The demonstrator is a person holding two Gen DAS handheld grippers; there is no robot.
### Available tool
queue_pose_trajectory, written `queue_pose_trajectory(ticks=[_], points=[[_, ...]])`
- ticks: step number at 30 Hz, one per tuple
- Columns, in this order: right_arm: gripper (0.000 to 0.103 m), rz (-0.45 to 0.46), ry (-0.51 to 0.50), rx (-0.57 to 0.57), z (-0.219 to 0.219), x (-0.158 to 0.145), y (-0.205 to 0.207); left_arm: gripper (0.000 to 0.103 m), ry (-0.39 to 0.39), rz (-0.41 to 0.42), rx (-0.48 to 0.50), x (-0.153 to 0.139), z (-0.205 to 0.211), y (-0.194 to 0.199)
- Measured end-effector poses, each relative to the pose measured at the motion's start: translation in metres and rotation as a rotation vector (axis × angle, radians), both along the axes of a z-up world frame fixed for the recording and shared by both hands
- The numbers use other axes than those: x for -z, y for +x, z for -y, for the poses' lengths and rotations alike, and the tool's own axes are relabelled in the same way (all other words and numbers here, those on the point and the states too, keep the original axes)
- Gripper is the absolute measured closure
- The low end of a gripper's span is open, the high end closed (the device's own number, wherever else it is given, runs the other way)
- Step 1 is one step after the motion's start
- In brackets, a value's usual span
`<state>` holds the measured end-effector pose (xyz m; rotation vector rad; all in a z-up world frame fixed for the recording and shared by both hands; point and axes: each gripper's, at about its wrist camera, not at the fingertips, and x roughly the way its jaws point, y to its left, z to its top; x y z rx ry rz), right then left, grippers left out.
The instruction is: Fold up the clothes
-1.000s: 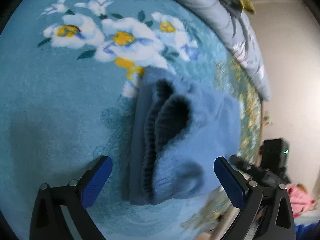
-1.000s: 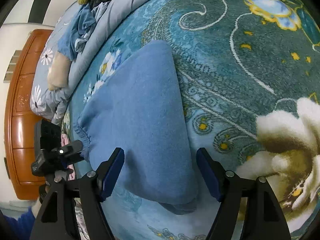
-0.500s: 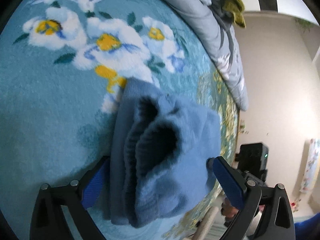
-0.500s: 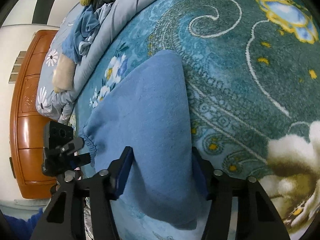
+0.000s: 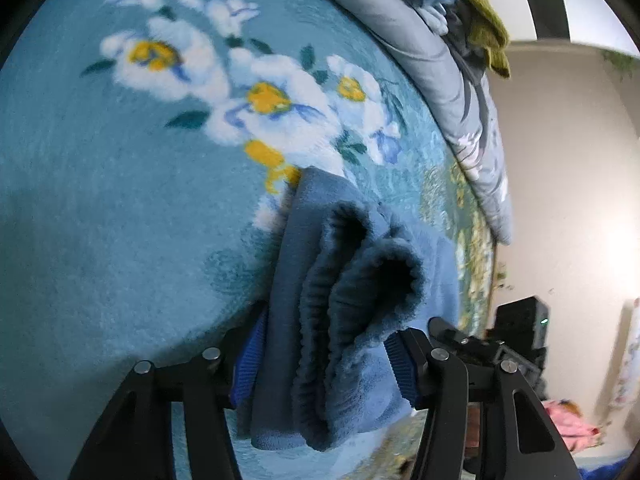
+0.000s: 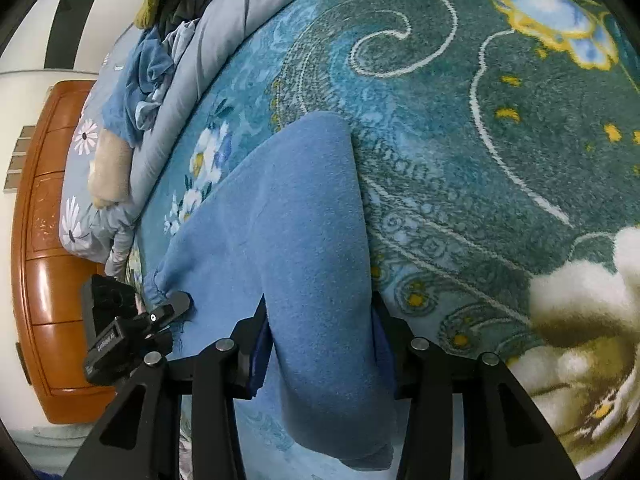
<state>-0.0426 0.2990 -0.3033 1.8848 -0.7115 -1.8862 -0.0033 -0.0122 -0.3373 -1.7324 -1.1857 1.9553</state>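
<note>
A folded blue fleece garment [image 5: 340, 320] lies on a teal floral blanket [image 5: 100, 208]. In the left wrist view its elastic waistband end bunches up between the fingers, and my left gripper [image 5: 324, 364] is shut on that thick end. In the right wrist view the smooth folded end of the same garment [image 6: 304, 240] runs between the fingers, and my right gripper [image 6: 324, 352] is shut on it. The left gripper's body [image 6: 120, 328] shows at the garment's far left end in the right wrist view.
A grey-blue quilt [image 6: 208, 48] with a pile of loose clothes [image 6: 160, 20] lies along the far edge of the blanket [image 6: 500, 140]. A wooden headboard [image 6: 52, 280] stands at the left. A cream wall [image 5: 560, 200] and pink cloth [image 5: 572, 424] lie beyond the bed.
Both grippers moved forward over the garment's ends and closed from wide open onto the fabric. The waistband end now bunches up between the left fingers.
</note>
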Motion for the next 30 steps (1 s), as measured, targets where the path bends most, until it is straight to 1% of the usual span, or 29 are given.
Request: queue_pose_trajectory(ticks=[2,4,7,10,15,19,23,24,28,30], points=[[0.059,-0.005,0.016,0.001,0.002,-0.002,0.001,0.046,-0.036,-0.003,0.016,-0.003,-0.003,0.000],[0.062,-0.010,0.025,0.010,0.004,-0.005,0.002,0.056,-0.047,0.003,0.006,-0.003,-0.001,0.005],[0.068,-0.017,0.032,0.028,0.005,-0.011,0.006,0.062,-0.048,0.007,-0.003,-0.003,-0.001,0.007],[0.074,-0.027,0.041,0.037,0.007,-0.019,0.009,0.066,-0.068,0.005,0.004,-0.011,-0.004,0.008],[0.077,-0.040,0.034,0.050,0.007,-0.048,0.014,0.070,-0.074,-0.001,0.015,-0.031,-0.005,0.013],[0.077,-0.057,0.051,0.019,0.010,-0.085,0.027,0.070,-0.068,-0.012,0.017,-0.062,-0.004,0.030],[0.077,-0.079,0.062,-0.031,0.016,-0.128,0.040,0.070,-0.055,-0.030,-0.007,-0.095,-0.018,0.034],[0.077,-0.085,0.067,-0.046,0.018,-0.139,0.042,0.070,-0.055,-0.038,-0.012,-0.106,-0.014,0.042],[0.077,-0.129,0.075,-0.130,0.032,-0.187,0.041,0.070,-0.056,-0.073,-0.054,-0.149,-0.001,0.061],[0.077,-0.160,0.068,-0.191,0.043,-0.209,0.036,0.070,-0.070,-0.095,-0.097,-0.173,0.004,0.070]])
